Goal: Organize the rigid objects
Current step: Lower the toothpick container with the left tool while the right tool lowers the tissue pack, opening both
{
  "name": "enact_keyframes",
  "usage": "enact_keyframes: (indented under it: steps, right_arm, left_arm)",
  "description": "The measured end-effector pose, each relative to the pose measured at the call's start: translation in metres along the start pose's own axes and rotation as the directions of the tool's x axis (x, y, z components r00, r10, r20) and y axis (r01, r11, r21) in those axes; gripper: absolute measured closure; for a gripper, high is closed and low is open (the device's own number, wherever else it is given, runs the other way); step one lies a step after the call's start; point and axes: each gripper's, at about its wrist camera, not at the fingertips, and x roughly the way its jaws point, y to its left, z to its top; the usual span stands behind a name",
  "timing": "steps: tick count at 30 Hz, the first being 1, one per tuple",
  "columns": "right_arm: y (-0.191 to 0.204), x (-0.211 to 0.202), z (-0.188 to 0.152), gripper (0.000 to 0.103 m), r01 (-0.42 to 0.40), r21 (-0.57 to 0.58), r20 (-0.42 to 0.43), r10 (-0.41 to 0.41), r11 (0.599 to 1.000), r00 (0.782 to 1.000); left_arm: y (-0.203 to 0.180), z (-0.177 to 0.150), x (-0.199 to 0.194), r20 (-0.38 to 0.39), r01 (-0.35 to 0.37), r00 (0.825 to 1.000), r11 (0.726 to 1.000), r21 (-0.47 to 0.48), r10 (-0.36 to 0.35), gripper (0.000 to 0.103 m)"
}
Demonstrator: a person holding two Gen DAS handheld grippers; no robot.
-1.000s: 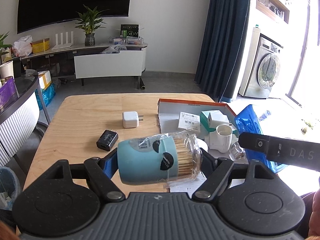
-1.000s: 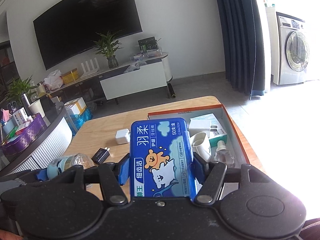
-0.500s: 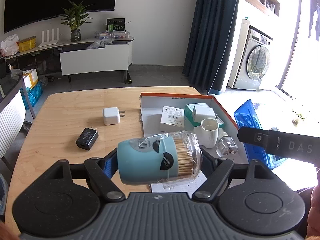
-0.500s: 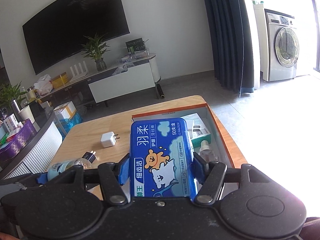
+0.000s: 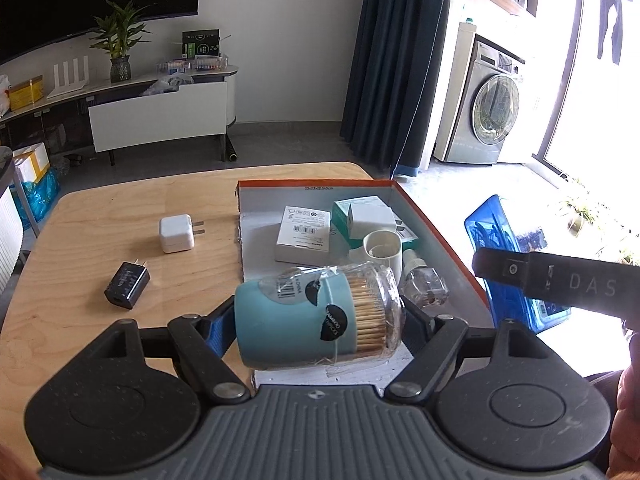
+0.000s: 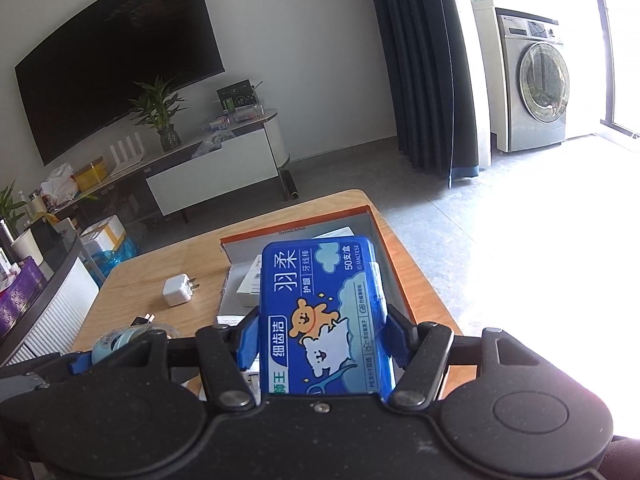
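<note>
- Daylight from tall windows washed a living room where a light wooden surface (image 5: 100, 240) stood before a low media console (image 5: 160, 108), a dark curtain (image 5: 392, 60) and a washing machine (image 5: 492, 116).
- On that surface sat a shallow orange-rimmed cardboard box (image 5: 436, 236) with a pale grey floor, holding a white labelled carton (image 5: 303, 234), a green-and-white carton (image 5: 360, 214), a white cup-shaped part (image 5: 383, 246) and a small clear bottle (image 5: 424, 286).
- The left gripper (image 5: 318, 322) was clamped on a toothpick jar (image 5: 318, 316), held on its side above the near edge of the box.
- The jar had a pale blue body, a clear end packed with wooden toothpicks, crinkled plastic wrap, a barcode sticker and black oval labels.
- The right gripper (image 6: 320, 344) was clamped on a floss pick case (image 6: 320, 312), its far end reaching over the box.
- The case was a flat, glossy blue rectangle with rounded corners, printed with white clouds, Chinese lettering, and a cartoon bear and white dog.
- Left of the box, a white plug adapter (image 5: 176, 234) and a black plug adapter (image 5: 127, 284) lay apart on the bare wood.
</note>
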Motion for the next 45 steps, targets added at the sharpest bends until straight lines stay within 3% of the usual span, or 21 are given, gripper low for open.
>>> enact_keyframes:
  steps: [17, 45]
  right_arm:
    - [-0.013, 0.014, 0.009, 0.029, 0.027, 0.024, -0.020, -0.026, 0.999, 0.999]
    - [-0.017, 0.035, 0.025, 0.029, 0.017, 0.006, -0.041, -0.016, 1.000, 0.999]
  left_arm:
    - [-0.013, 0.011, 0.018, -0.023, 0.034, 0.999, 0.999, 0.009, -0.034, 0.022]
    - [-0.012, 0.036, 0.034, -0.030, 0.030, 0.999, 1.000, 0.005, -0.030, 0.022]
